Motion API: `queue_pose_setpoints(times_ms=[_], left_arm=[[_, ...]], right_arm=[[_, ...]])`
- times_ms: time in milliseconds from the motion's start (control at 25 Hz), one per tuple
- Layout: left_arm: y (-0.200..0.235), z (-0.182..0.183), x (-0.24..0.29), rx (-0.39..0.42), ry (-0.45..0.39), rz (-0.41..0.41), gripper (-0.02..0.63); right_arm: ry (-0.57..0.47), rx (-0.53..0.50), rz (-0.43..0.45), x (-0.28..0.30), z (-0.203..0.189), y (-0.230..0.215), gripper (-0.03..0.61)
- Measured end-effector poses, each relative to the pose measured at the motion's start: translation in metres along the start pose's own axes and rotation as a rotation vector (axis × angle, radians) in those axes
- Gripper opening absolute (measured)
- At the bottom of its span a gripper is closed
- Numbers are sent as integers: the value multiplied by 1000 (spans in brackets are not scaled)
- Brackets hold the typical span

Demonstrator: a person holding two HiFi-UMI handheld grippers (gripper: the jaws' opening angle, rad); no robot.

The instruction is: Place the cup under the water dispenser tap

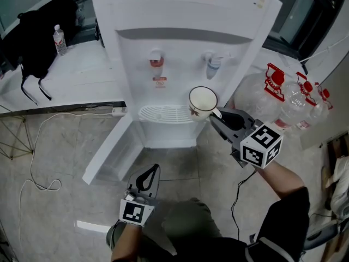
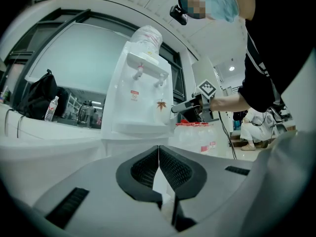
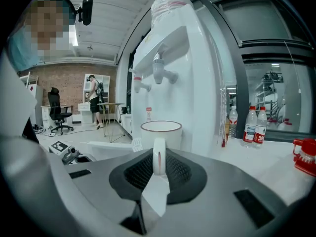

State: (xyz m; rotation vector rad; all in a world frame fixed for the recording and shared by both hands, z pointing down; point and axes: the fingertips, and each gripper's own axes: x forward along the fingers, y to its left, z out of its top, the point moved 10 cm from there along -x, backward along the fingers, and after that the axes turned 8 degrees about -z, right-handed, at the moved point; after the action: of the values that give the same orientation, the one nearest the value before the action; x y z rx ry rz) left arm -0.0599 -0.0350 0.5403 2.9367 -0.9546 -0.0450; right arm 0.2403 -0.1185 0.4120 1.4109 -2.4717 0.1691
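Observation:
A white cup (image 1: 203,101) with a brown rim and a maple-leaf print hangs upright in front of the white water dispenser (image 1: 180,37). It is just above the right end of the drip tray (image 1: 163,113), below and left of the blue tap (image 1: 214,64). My right gripper (image 1: 215,115) is shut on the cup's handle (image 3: 158,157); the cup body (image 3: 161,132) stands just beyond the jaws. A red tap (image 1: 156,59) sits to the left. My left gripper (image 1: 154,171) is held low before the dispenser, its jaws shut with nothing between them (image 2: 158,154).
The dispenser's lower door (image 1: 109,146) stands open toward the left. Large water jugs (image 1: 262,100) and bottles (image 1: 297,100) crowd the right side. A power strip (image 1: 117,111) and cable lie on the floor at left. A black bag (image 1: 32,42) rests on the white counter.

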Motion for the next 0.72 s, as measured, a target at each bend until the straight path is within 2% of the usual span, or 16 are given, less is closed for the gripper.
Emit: queue_pose_setpoints(times_ms=[520,720], left_arm=[[2,3,3,10,-9,-15,18],[3,5,6,7,-8,-14,18]], right_arm=[[-27,-39,2,1,-2,-1,78],[-53,-19,0,1,-5,0,78]])
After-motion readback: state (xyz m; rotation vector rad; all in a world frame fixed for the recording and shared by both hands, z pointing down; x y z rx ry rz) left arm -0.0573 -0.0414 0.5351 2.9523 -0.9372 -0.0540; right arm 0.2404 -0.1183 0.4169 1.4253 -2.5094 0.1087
